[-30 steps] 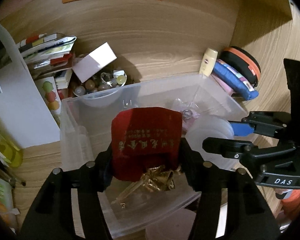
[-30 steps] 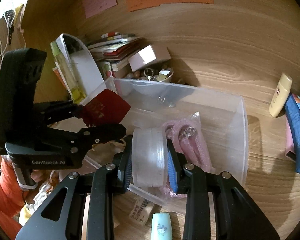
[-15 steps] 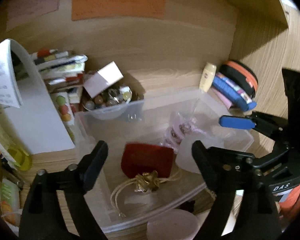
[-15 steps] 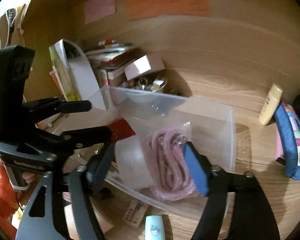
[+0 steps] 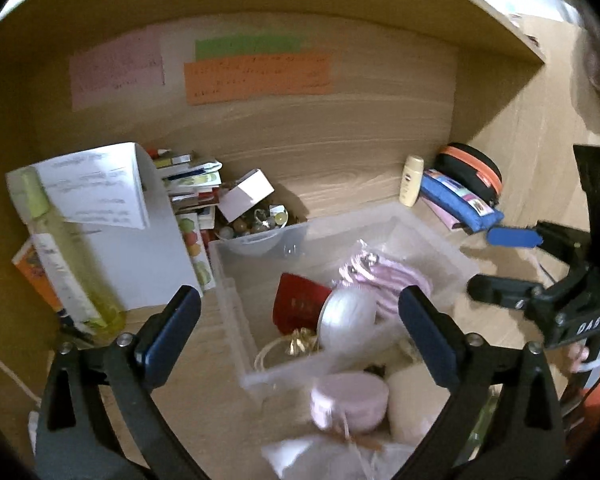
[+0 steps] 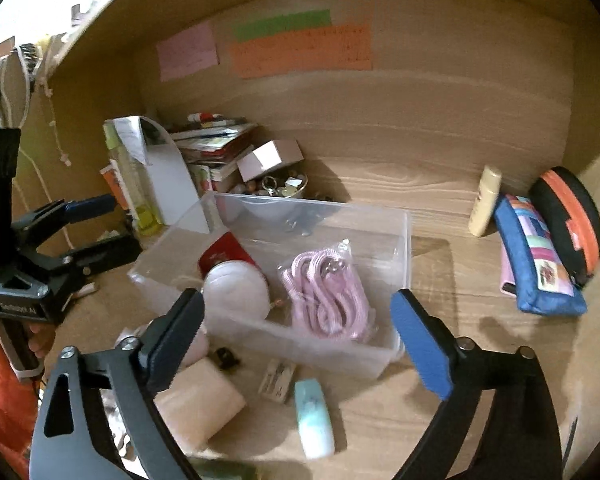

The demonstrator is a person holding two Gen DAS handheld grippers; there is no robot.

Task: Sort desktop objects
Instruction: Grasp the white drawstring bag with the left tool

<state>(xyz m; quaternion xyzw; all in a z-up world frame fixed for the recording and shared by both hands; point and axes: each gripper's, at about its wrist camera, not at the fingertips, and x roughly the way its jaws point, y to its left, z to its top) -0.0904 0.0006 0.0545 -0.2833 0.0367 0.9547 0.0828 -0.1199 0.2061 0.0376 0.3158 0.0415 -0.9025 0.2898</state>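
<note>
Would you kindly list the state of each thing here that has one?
Left gripper: jaws opening, nothing between them.
Right gripper: jaws opening, nothing between them.
Clear bin: lidless, holding three items.
White round container: in bin, on its side.
Pink cord: coiled, bagged, in bin.
Red pouch: in bin.

I see a clear, glossy plastic bin (image 6: 396, 236) on the matt wood-grain surface (image 6: 440, 272). Inside it: a red cloth pouch (image 5: 300, 304), a pink braided cord (image 6: 324, 292) in shiny film, and a frosted plastic tub (image 6: 236, 286). Paper notes (image 5: 256, 78) — flat, matt — sit on the back panel. My fingers (image 5: 168, 332) look like matt black plastic.
</note>
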